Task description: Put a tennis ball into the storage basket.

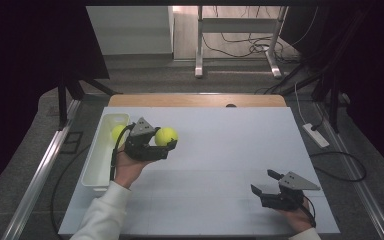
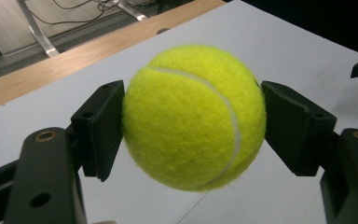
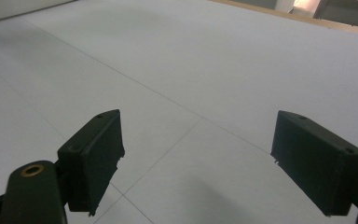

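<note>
A person works at a white table [image 1: 220, 150] w/ a two-jaw gripper in each hand, seen from above.

Progress, judged from the layout: a narrow white bin [image 1: 96, 165] runs along the table's 9 o'clock edge, and a second yellow ball [image 1: 117, 133] already sits in its far end. That suggests one ball is sorted. The left gripper [image 1: 166, 145] holds a tennis ball [image 1: 166, 136] just beside the bin, toward 3 o'clock from it, above the table surface. What seems left: carry this ball over the bin's rim and let go. No other loose balls are visible on the table.

Left gripper: jaws part-closed, pressed against opposite sides of the ball; in the left gripper view the pads [image 2: 100, 128] touch the felt at both sides, and the ball hangs clear of the table.

Right gripper [image 1: 265, 182]: rests near the table's 5 o'clock corner, well apart from the ball and bin. Its jaws stand wide apart w/ nothing between them; the right gripper view shows bare white tabletop past the pads [image 3: 95, 156].

The ball's look: bright yellow-green, fuzzy felt, w/ one pale curved seam sweeping across its front. Round, undamaged, clean.

Beyond the table's 12 o'clock edge: grey floor, desk legs, loose cables.
</note>
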Demonstrator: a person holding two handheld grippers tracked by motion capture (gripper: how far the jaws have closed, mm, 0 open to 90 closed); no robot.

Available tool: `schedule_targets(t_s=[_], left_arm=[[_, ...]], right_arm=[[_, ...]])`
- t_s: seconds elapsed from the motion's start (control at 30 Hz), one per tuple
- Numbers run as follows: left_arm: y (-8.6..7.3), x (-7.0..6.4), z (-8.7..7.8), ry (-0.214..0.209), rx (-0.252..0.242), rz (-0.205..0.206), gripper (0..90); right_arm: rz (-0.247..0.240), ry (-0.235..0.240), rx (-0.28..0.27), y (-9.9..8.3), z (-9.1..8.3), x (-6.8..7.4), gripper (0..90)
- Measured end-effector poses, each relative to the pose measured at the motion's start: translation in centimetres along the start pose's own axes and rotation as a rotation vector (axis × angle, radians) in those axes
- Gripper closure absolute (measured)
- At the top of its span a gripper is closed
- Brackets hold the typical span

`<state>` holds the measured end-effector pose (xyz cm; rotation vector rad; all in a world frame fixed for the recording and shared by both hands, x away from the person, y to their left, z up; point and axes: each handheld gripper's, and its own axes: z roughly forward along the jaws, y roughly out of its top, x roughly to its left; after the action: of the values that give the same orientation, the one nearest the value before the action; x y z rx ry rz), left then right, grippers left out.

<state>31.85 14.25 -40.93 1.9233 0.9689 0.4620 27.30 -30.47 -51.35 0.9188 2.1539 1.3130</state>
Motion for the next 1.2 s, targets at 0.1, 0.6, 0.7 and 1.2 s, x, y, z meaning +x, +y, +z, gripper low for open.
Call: schedule_targets(t_s=[0.1, 0.6, 0.7, 1.2], left_arm=[[-0.1, 0.3, -0.3, 0.012, -0.001, -0.005, 26.4], [-0.8, 2.2, -1.9, 0.065, -0.018, -0.046, 26.3], [-0.9, 2.5, -2.2, 0.074, -0.02, -0.049, 26.4], [-1.4, 3.5, -3.2, 0.123, -0.025, -0.068, 26.4]], right_arm=[[0.001, 0.001, -0.001, 0.0, 0.0, 0.0, 16.1], [-0.004, 0.001, 0.006, 0.0, 0.1, 0.1, 16.1], [-0.003, 0.001, 0.005, 0.0, 0.1, 0.1, 16.1], [-0.004, -0.003, 0.006, 0.0, 0.1, 0.1, 16.1]])
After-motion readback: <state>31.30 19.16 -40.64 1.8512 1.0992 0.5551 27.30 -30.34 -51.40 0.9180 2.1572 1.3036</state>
